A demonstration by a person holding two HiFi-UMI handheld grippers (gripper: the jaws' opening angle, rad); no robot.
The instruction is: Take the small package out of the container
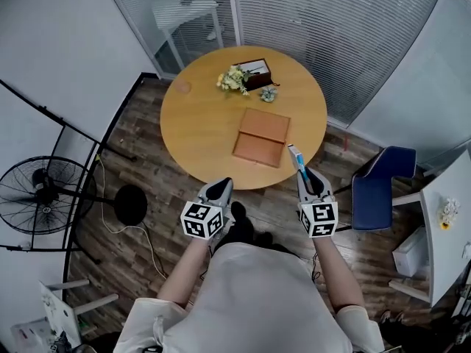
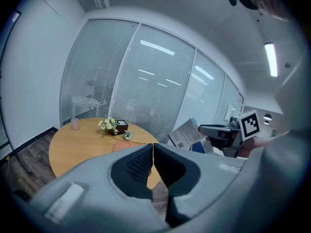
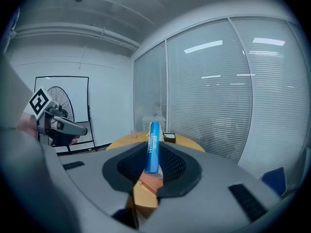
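Small package (image 1: pixel 295 157): one, blue and slim, above the near rim of the desk (image 1: pixel 199 127), well apart from the container (image 1: pixel 261 137).
Long axis: in line with the jaws, free end past the fingertips and aimed across the desk; standing up on its narrow edge in the right gripper view.
Right hand-held gripper (image 1: pixel 304 175): clamped on the small package's lower part, pads on both flat faces.
Left hand-held gripper (image 2: pixel 152 160): jaws together, nothing between them.
Container: one, flat, orange-brown, two joined halves on the desk.
Count: two hand-held grippers, one desk, one flower box (image 1: pixel 254 73).
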